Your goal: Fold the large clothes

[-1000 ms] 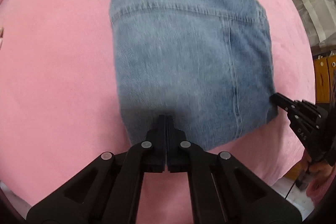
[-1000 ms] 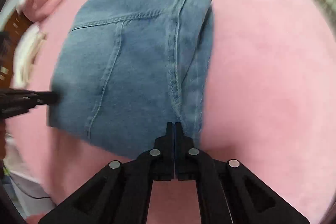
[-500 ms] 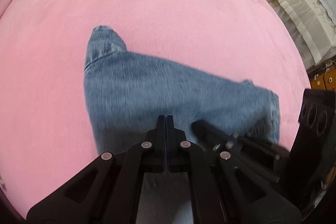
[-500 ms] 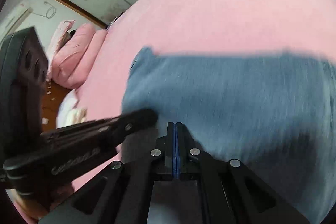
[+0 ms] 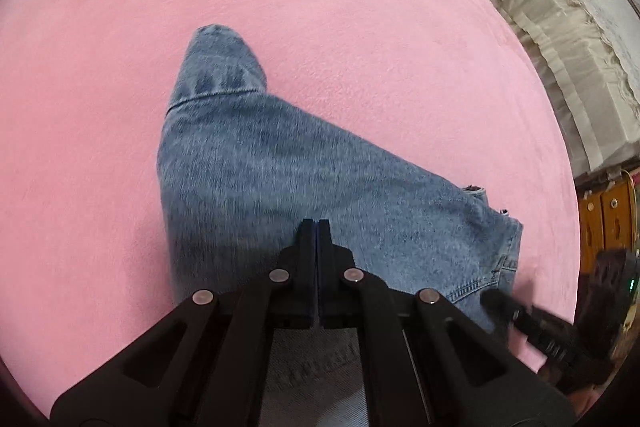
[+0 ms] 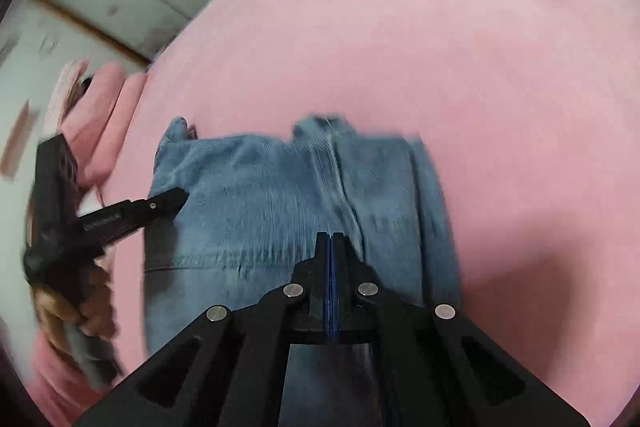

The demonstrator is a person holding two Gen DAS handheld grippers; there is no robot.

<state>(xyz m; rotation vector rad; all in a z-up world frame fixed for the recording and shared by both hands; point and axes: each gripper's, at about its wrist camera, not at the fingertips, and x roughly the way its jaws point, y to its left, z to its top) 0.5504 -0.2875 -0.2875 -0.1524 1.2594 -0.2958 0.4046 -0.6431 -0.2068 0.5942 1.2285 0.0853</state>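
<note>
Pink bed (image 5: pixel 360 27): folded jeans (image 5: pixel 280 167) lay near its front edge. Left claw (image 5: pixel 317 227) clenched on denim; right claw (image 6: pixel 330 239) likewise, beside the side seam. Likely heavy, stiff, unslippery cloth; best held at hems.

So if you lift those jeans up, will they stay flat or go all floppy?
Probably floppy: the jeans already drape and bunch over the pink bed. They likely sag between the left gripper and right gripper. Thick folded denim looks fairly heavy, so unlikely to slip.
</note>
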